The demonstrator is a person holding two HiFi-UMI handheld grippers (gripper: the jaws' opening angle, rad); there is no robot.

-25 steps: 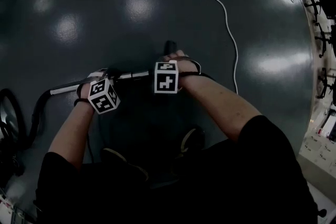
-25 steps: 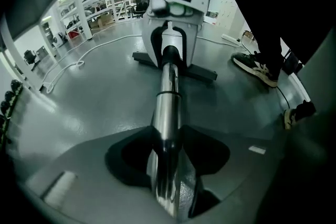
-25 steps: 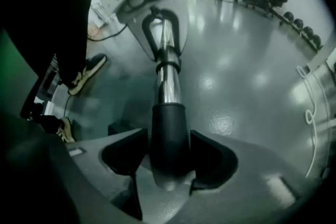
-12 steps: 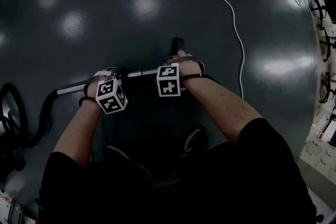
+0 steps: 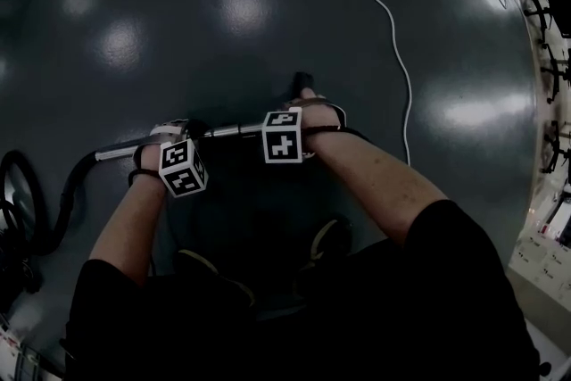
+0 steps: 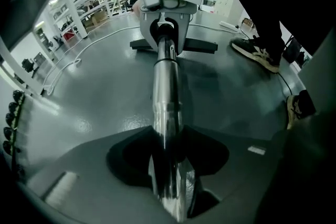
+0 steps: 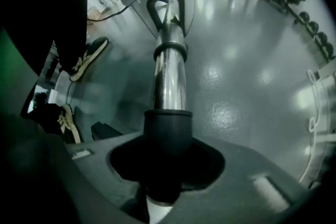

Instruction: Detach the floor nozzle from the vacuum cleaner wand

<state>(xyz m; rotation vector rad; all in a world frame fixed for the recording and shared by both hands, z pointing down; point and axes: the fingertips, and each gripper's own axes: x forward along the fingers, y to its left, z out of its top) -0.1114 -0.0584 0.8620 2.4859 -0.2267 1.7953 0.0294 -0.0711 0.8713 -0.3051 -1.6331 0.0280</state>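
The chrome vacuum wand (image 5: pixel 227 129) lies across the dark floor in front of me. My left gripper (image 5: pixel 181 136) points down over it. The wand (image 6: pixel 167 97) runs between its closing jaws (image 6: pixel 168 165), with a gap still at the sides. My right gripper (image 5: pixel 293 116) is shut on the nozzle's black neck collar (image 7: pixel 168 128), where the wand (image 7: pixel 169 76) enters it. The black floor nozzle (image 5: pixel 302 83) lies just beyond that hand and shows as a flat bar (image 6: pixel 202 45) in the left gripper view.
A white cable (image 5: pixel 393 40) loops over the floor at the back and right. The black hose (image 5: pixel 62 201) curls at the left. My shoes (image 5: pixel 326 238) stand just behind the wand. Racks (image 5: pixel 549 31) line the right edge.
My left gripper has shifted slightly left and lower along the wand. The right gripper stays at the nozzle end. The wand has not visibly moved.
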